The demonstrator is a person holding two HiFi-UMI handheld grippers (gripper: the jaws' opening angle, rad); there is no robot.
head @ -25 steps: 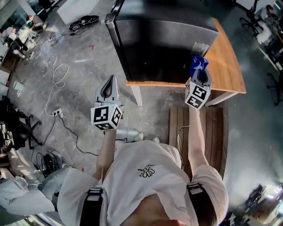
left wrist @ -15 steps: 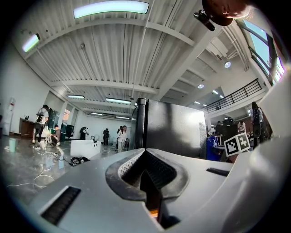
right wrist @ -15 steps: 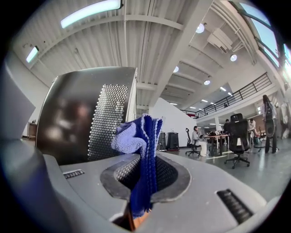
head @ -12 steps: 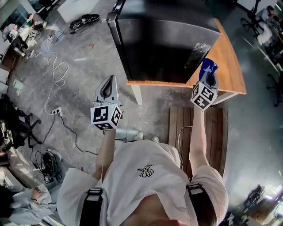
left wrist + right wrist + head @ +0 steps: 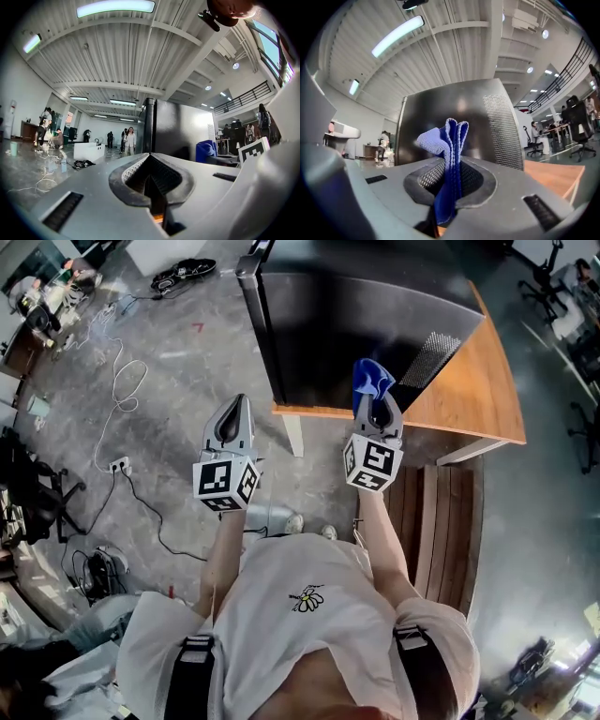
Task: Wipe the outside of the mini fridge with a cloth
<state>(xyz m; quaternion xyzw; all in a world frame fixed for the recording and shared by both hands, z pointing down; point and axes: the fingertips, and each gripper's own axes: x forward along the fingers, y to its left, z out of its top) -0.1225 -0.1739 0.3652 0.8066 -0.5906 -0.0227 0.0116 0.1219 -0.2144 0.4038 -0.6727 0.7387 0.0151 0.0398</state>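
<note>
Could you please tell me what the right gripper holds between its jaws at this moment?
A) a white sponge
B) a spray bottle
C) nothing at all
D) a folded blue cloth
D: the right gripper has its jaws closed on a folded blue cloth, which sticks up in front of the black mini fridge.

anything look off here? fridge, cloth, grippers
Nothing stands out. The mini fridge stands upright on the wooden table, with no dents or spills that I can see. The blue cloth is pinched between the right gripper's jaws, its folds sticking up. The left gripper is shut and empty, apart from the fridge.
</note>
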